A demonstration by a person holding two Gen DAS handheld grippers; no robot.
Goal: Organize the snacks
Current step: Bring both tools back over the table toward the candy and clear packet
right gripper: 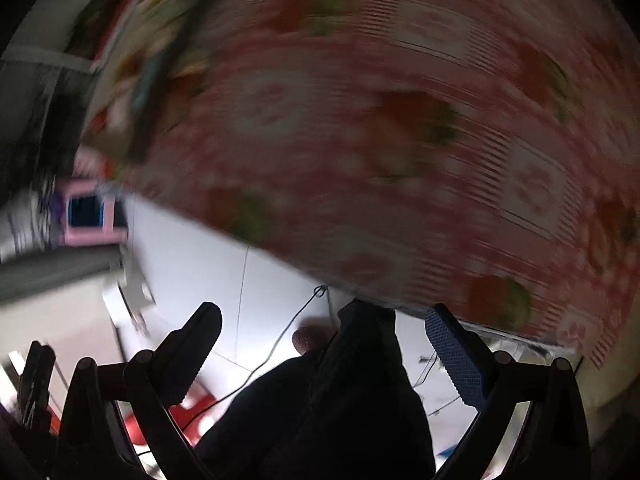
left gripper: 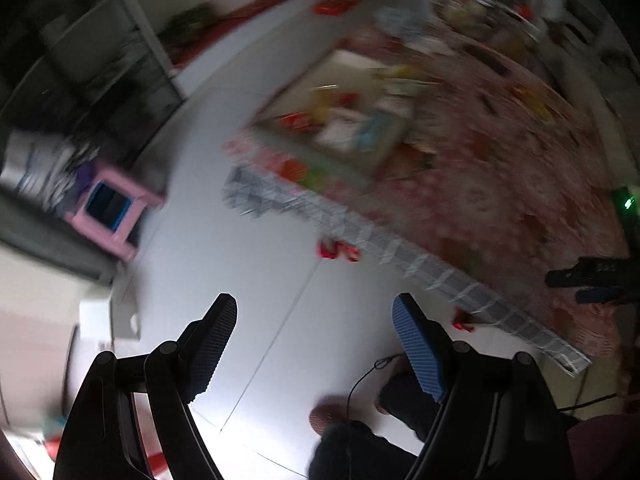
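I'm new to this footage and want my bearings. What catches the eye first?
The red floral tablecloth fills the right wrist view. In the left wrist view, a shallow box of snacks sits on it, with a pink stool on the pale floor at left. Everything is motion-blurred.
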